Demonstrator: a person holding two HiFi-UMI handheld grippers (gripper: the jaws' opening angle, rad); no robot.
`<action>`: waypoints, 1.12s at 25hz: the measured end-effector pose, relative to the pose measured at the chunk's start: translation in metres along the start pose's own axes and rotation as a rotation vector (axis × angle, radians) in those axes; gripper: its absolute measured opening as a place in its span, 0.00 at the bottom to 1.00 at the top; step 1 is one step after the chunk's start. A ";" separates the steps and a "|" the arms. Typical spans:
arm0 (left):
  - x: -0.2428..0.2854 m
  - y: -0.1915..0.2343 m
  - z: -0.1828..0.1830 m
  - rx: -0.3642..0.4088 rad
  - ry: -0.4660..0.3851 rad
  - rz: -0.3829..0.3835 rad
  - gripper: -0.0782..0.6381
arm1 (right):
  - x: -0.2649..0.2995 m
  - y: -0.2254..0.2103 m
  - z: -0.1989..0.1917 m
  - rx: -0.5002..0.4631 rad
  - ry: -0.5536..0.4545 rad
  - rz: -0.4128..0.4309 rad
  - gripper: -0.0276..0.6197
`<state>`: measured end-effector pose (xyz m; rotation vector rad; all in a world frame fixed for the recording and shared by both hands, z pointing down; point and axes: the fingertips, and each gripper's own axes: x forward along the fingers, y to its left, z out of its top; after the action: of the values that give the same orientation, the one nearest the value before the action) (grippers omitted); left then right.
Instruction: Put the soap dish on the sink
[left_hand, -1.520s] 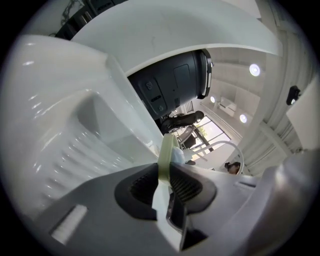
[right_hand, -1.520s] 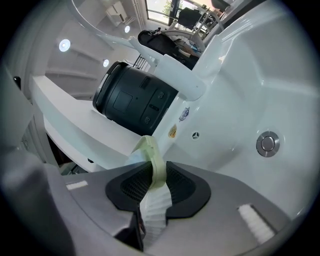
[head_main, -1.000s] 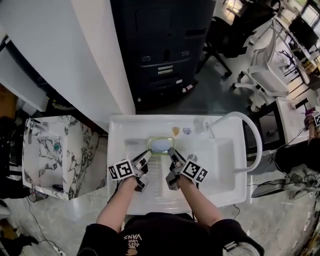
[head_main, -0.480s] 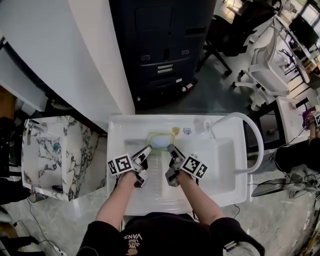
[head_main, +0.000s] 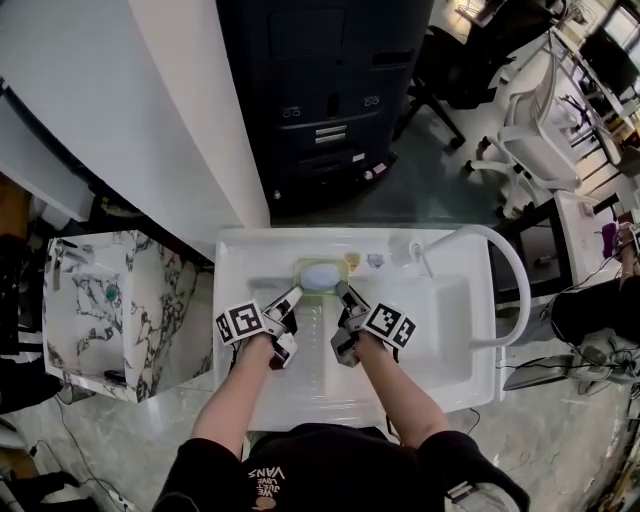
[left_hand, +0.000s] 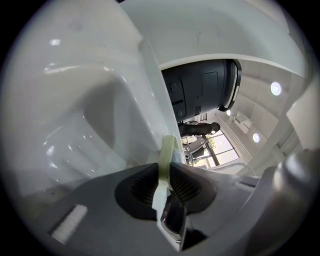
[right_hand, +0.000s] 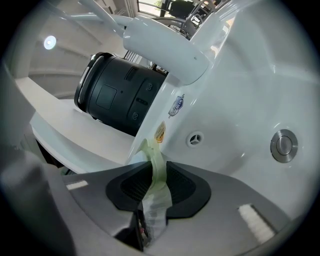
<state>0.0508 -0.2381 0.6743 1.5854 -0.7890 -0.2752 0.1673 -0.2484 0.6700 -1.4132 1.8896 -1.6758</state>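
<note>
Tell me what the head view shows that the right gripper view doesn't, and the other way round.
Head view only: soap in the soap dish, the left claw, a marbled sink alongside. Right gripper view only: drain plug, overflow hole, how the right claw clamps the dish's green rim. Both: white sink, soap dish, dark machine.

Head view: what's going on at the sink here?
A person holds a gripper in each hand. The left gripper and right gripper both have their fingers closed on the rim of the pale green soap dish, one on each side. The dish carries a bar of soap and is at the back ledge of the white sink. Whether it rests there yet is unclear.
</note>
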 end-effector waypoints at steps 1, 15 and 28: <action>0.001 0.000 0.001 -0.005 -0.003 -0.001 0.28 | 0.001 0.001 0.001 -0.001 -0.001 0.001 0.17; 0.006 -0.003 0.009 -0.095 -0.052 -0.014 0.28 | 0.005 0.007 0.010 0.023 -0.013 0.027 0.17; 0.009 -0.004 0.016 -0.137 -0.104 -0.017 0.28 | -0.015 0.012 0.016 -0.113 -0.029 0.027 0.23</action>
<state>0.0489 -0.2567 0.6697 1.4583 -0.8199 -0.4180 0.1807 -0.2485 0.6484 -1.4387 2.0072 -1.5502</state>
